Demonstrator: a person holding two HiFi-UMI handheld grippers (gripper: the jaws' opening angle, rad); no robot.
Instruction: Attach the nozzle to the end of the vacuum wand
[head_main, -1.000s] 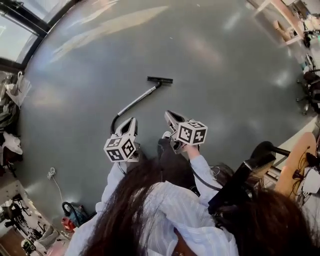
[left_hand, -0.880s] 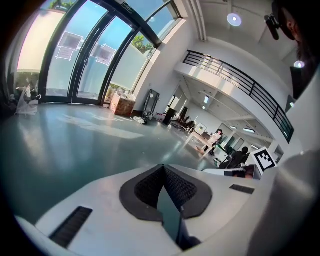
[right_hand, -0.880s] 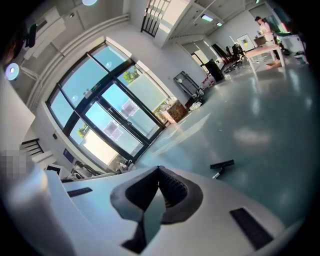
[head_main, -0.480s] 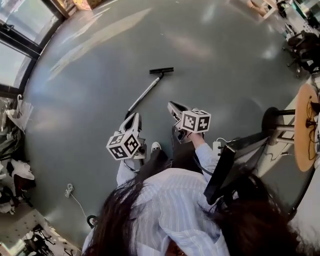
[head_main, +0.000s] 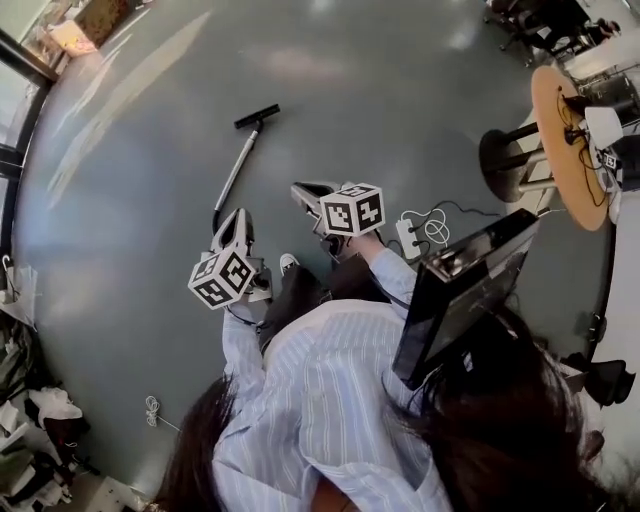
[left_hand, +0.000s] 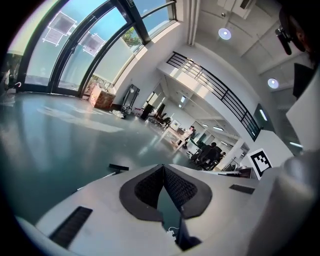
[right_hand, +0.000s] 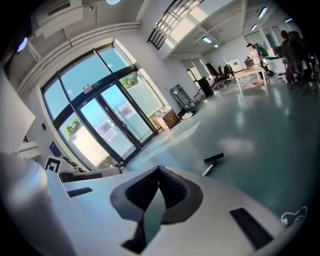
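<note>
Sleeves of a striped shirt (head_main: 300, 380) reach out to both tools, which hang above the grey floor (head_main: 120, 210). The left gripper (head_main: 240, 214) has its jaws pressed together with nothing between them, and its own view shows only floor past the meeting pads. The right gripper (head_main: 298, 189) is likewise closed tight and empty.

Just beyond the left gripper's tip lies the vacuum wand (head_main: 236, 170), flat on the floor and running away from the person. The black nozzle (head_main: 257, 116) sits crosswise at its far end. It touches the wand there, but whether it is seated or merely lying against it is too small to tell.

This looks like the approach step, with neither part in hand yet. The next move probably calls for lowering and opening both sets of jaws. One could steady the wand near its far end while the other takes the nozzle, lines its socket up with the tube and pushes it home.
</note>
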